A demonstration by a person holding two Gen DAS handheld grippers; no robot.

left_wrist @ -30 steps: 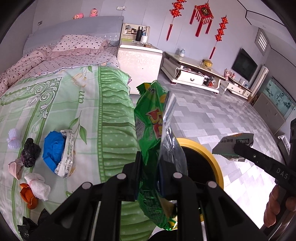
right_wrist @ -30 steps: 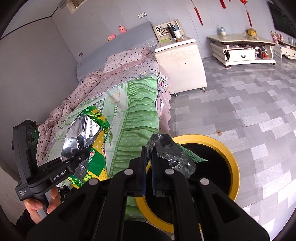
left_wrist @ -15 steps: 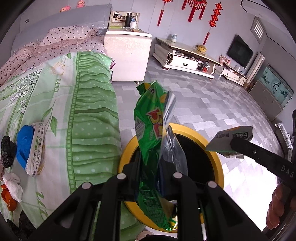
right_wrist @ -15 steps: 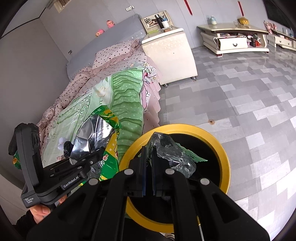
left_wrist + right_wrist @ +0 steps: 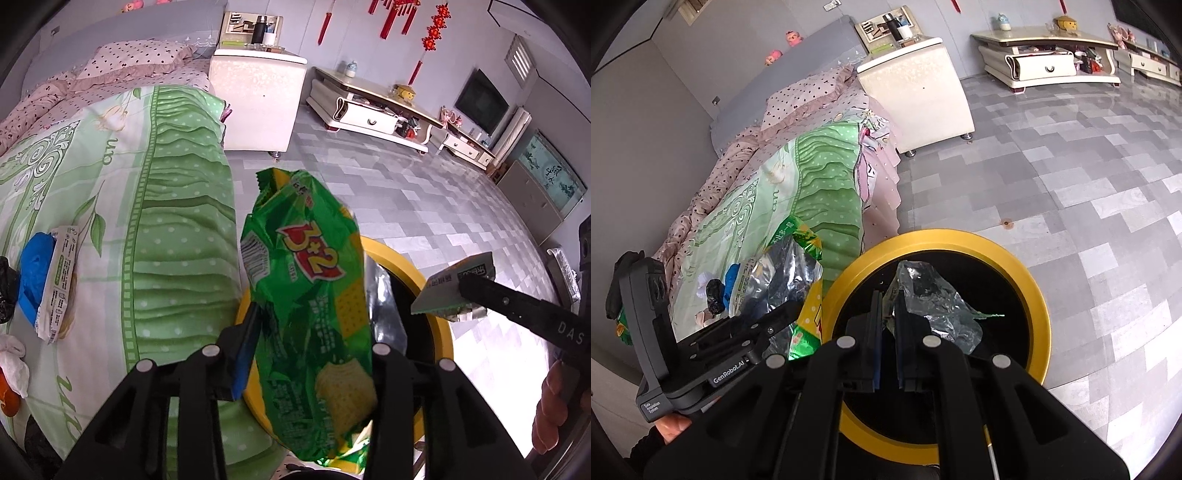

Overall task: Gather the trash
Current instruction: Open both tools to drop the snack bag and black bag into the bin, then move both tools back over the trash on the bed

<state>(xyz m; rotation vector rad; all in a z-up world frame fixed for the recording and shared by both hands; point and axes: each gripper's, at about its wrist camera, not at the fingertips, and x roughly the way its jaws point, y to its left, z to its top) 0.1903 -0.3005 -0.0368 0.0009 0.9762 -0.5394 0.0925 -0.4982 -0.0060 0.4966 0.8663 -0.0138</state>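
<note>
- Left gripper [image 5: 314,332]: jaws just opened and now stand apart, the green wrapper [image 5: 310,295] loose between them over the bin [image 5: 441,317].
- Right gripper [image 5: 888,325]: clamped on a clear wrapper [image 5: 934,302] over the bin's mouth.
- More trash [image 5: 48,280] lies on the bed [image 5: 166,236] beside it.

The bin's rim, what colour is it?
Yellow, around a black inside; the bin shows best in the right wrist view.
</note>
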